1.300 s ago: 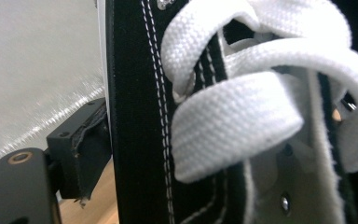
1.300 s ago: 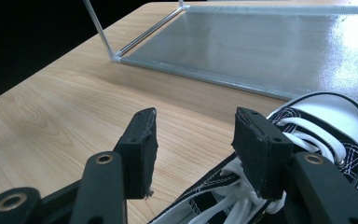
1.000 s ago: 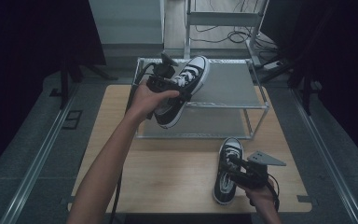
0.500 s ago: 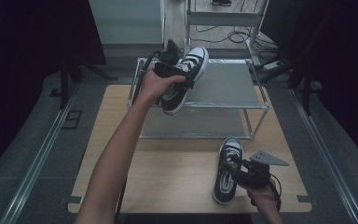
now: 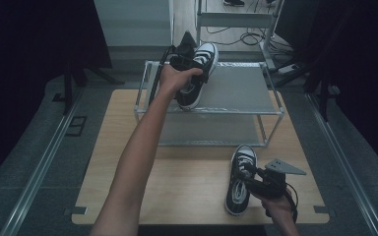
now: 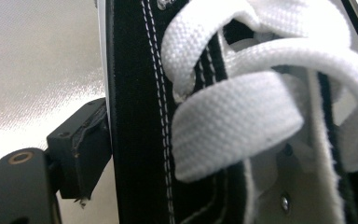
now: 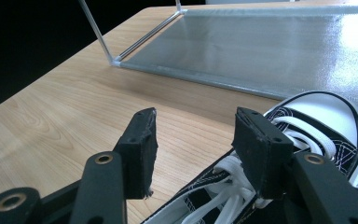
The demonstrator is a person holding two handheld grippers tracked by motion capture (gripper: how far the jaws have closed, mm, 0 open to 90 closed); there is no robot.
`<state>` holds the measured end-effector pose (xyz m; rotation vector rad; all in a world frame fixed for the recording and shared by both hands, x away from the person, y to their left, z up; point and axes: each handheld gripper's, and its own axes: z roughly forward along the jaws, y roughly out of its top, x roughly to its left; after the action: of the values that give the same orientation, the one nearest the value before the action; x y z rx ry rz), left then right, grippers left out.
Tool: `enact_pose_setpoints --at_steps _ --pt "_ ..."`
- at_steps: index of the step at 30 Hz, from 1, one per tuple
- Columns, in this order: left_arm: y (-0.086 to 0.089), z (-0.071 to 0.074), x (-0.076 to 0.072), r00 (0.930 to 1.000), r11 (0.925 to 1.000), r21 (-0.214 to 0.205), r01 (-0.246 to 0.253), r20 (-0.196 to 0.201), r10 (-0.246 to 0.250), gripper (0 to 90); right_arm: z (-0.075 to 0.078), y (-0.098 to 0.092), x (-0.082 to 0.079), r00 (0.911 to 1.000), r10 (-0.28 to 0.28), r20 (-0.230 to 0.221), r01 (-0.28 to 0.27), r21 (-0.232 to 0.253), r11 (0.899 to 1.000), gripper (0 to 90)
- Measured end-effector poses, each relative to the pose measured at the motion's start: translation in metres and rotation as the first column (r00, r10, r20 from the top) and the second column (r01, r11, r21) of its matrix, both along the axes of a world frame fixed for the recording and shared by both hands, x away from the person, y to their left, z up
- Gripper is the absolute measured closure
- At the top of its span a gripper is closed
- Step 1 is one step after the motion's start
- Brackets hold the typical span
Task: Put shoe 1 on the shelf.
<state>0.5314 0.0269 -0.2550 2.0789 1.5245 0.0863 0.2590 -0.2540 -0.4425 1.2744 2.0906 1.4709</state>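
Left gripper (image 5: 189, 61) clamps the raised sneaker (image 5: 197, 73); lower it level onto the rack shelf (image 5: 241, 91). Right gripper (image 7: 193, 154) is open above the second sneaker (image 7: 307, 135).

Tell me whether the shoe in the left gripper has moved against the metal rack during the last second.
Yes. The shoe in the left gripper has travelled toward the far rail of the rack, away from its front edge.

Left arm stretched forward and raised, left gripper (image 5: 189, 61) clamped on a sneaker (image 5: 197, 73). Right hand (image 5: 278, 204) low, near the body; right gripper (image 7: 193, 140) jaws parted, nothing between the pads.
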Motion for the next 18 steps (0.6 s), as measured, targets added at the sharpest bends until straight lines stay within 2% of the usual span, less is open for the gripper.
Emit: enact_pose_setpoints --at_steps 7,18 --pt "-0.006 -0.005 0.017 0.9954 0.9959 0.021 -0.088 -0.035 0.089 16.6 0.0 -0.002 0.0 1.0 -0.002 0.001 0.002 0.008 1.0 49.1" --pt "-0.007 -0.017 0.03 0.9811 0.9834 0.008 -0.181 -0.068 0.181 16.5 0.001 -0.003 -0.001 1.0 -0.004 0.001 0.004 0.01 1.0 49.1"
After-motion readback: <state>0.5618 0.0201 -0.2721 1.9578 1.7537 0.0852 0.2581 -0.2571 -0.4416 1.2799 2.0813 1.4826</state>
